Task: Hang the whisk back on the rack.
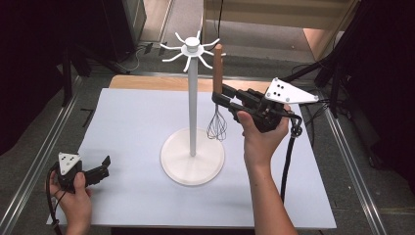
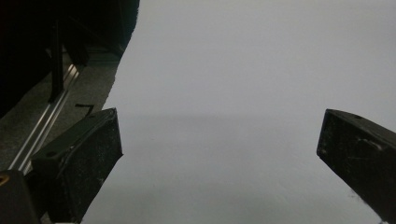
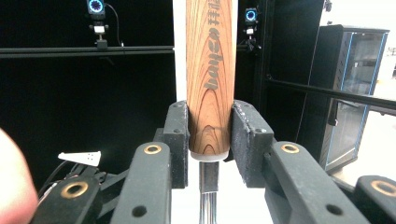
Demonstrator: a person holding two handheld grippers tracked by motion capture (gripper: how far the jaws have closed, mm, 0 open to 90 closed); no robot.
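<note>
Whisk (image 1: 217, 93) hanging upright at frame centre, wire head just above white stand (image 1: 193, 155) base, perhaps touching. Right gripper (image 1: 219, 95) clamping wooden handle (image 3: 211, 79). Left gripper (image 1: 100, 169) resting lower left on white table (image 1: 137, 117), jaws standing wide, holding nothing.

In the right gripper view the whisk (image 3: 211, 74) gets chopped off top and bottom, wires out of frame, and the handle's printed lettering is too blurry to read.
</note>
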